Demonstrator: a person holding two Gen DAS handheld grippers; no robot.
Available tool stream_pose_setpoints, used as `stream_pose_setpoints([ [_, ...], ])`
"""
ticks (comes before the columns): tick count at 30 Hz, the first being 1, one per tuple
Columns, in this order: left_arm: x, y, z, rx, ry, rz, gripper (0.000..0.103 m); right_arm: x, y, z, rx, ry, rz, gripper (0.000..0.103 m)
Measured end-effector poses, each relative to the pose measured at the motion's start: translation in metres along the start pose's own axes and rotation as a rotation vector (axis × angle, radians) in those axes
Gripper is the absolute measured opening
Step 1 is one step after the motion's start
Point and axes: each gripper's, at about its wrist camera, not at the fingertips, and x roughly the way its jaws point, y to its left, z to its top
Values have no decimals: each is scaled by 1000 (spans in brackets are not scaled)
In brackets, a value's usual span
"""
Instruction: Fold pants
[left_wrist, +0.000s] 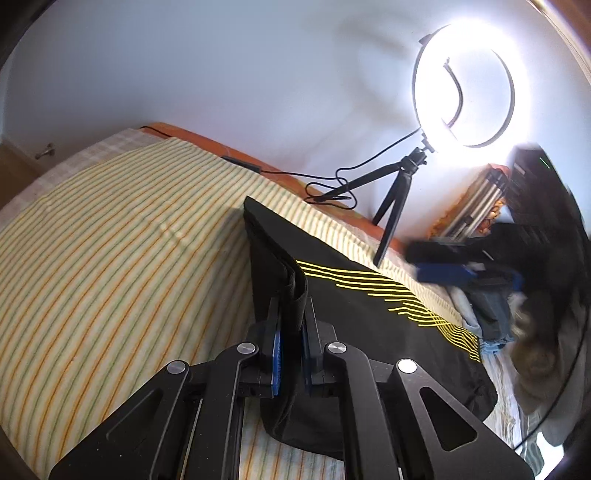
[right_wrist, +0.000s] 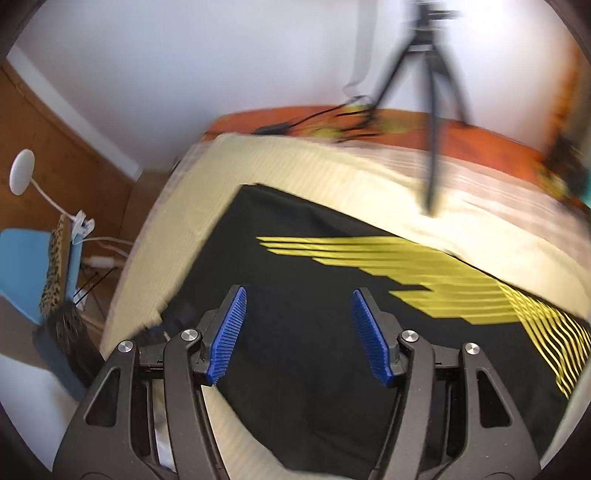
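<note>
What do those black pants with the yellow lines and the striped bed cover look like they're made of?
The pants look like a smooth, thin synthetic sports fabric: matte black, and they fold sharply where the left gripper pinches them. The yellow lines look printed on. The bed cover seems to be woven cotton, soft and matte with gentle wrinkles, though that's a guess.

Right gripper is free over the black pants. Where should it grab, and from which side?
Probably the black pants at their near edge on the striped bedsheet, low in the right wrist view. Come from above and the near side, with one finger sliding under the edge. The fabric lies flat, so only an edge offers a pinch. The left gripper already clamps a raised fold, while the right gripper hangs open.
</note>
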Motion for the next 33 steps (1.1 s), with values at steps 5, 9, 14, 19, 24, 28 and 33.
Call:
stream_pose_setpoints([
  [5,6,-3,-5,21,23,-35,7,51,45,39,-39,101,-27,63],
  [9,9,-7,-6,34,28,-53,7,88,69,52,-107,165,-162,63],
  [14,7,0,-4,16,27,-65,7,112,72,57,-125,210,-246,63],
  [19,7,0,-6,14,35,-67,7,117,69,54,-120,214,-267,42],
  [24,5,-2,-9,17,36,-67,7,113,65,54,-111,203,-248,9],
  [28,6,-4,-7,20,39,-77,7,100,61,50,-111,154,-229,6],
  [33,5,-3,-4,19,43,-99,7,75,50,43,-70,96,-187,5],
])
